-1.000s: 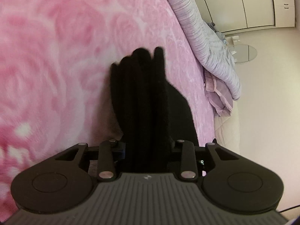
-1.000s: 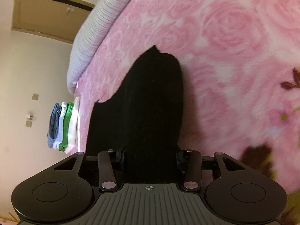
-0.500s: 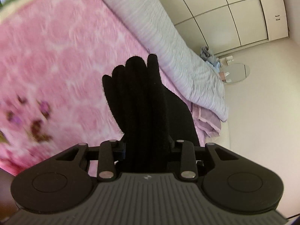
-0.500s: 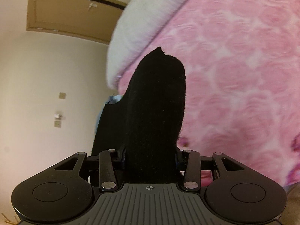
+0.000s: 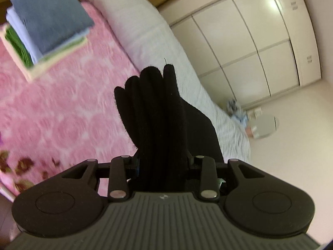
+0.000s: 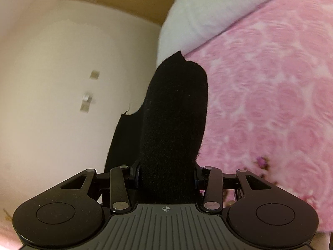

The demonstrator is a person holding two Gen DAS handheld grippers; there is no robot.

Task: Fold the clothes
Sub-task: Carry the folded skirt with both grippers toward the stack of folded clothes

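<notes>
Left gripper (image 5: pixel 162 166) is clamped on a bunched black garment (image 5: pixel 154 112), right gripper (image 6: pixel 166 175) pinching another fold of it (image 6: pixel 174 116); garment's up above the pink blanket (image 5: pixel 62 108); further along the blanket sits a folded stack (image 5: pixel 45 25); pale duvet (image 5: pixel 149 41) behind that.

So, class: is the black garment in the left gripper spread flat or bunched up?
Bunched: the black garment stands in several upright pleats between the left gripper fingers, above the pink blanket.
</notes>
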